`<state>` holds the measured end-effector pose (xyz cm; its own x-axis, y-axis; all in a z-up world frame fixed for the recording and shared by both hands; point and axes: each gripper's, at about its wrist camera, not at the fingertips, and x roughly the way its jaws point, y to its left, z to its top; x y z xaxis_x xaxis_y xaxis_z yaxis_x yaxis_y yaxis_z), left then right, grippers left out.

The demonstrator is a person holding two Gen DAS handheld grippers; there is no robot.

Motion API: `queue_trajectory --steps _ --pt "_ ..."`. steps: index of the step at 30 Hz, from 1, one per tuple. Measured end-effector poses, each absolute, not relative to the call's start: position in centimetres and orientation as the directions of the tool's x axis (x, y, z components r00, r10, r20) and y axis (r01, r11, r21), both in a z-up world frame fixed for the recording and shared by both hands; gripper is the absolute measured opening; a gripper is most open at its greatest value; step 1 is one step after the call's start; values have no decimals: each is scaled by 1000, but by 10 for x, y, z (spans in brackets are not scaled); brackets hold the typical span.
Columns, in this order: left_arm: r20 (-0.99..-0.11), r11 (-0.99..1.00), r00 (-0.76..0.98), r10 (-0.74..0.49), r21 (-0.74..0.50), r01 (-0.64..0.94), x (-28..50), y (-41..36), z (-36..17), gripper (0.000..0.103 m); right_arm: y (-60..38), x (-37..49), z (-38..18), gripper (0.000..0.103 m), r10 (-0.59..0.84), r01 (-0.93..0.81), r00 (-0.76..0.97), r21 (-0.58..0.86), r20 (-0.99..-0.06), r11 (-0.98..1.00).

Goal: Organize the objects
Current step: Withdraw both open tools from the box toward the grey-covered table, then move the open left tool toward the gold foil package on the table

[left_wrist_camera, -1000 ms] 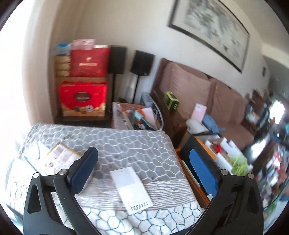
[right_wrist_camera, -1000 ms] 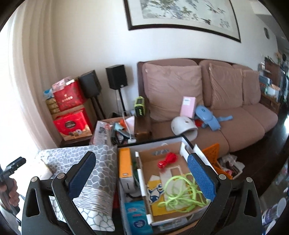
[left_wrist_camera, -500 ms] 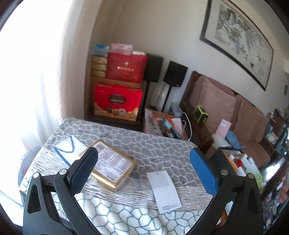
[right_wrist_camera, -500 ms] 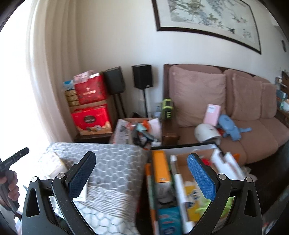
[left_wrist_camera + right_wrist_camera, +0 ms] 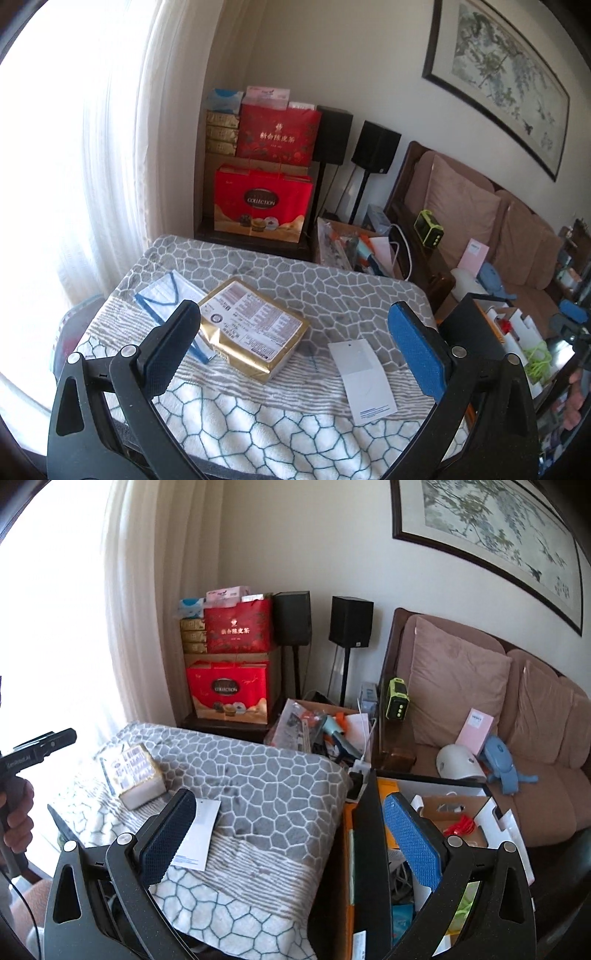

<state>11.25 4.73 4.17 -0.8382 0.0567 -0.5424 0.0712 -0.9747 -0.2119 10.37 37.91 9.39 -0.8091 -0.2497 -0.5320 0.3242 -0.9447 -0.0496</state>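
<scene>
A gold box (image 5: pixel 255 332) with a printed label lies on the blanket-covered table (image 5: pixel 332 284). To its left is a clear packet with blue trim (image 5: pixel 168 297), to its right a white card (image 5: pixel 364 380). My left gripper (image 5: pixel 295 350) hovers open above the table's near side, with the gold box between and beyond its fingers, nothing held. My right gripper (image 5: pixel 290 838) is open and empty over the table's right edge. The white card (image 5: pixel 201 830) shows beside its left finger and the gold box (image 5: pixel 133 771) farther left. A hand holds the left gripper (image 5: pixel 40 746) at the far left.
An open divided storage box (image 5: pixel 491 808) with a red item, cables and packets stands right of the table. Behind are a cluttered cardboard box (image 5: pixel 321 723), red gift boxes (image 5: pixel 262 203), two black speakers (image 5: pixel 351 620), a brown sofa (image 5: pixel 461 686) and a white curtain (image 5: pixel 110 147).
Both views have swung left. The gold box and the packet have come into the left view. The right gripper has moved from over the storage box to the table's right edge. Both stay open.
</scene>
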Motion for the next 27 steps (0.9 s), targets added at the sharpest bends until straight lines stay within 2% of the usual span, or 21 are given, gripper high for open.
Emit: queue_trajectory --steps 15,27 --pt "-590 -973 -805 60 -215 85 97 50 20 102 412 89 94 102 -216 265 -811 -11 -544 -964" --pt "-630 -961 -776 19 -224 159 88 29 4 102 417 81 87 102 -203 249 -798 -4 -567 -968"
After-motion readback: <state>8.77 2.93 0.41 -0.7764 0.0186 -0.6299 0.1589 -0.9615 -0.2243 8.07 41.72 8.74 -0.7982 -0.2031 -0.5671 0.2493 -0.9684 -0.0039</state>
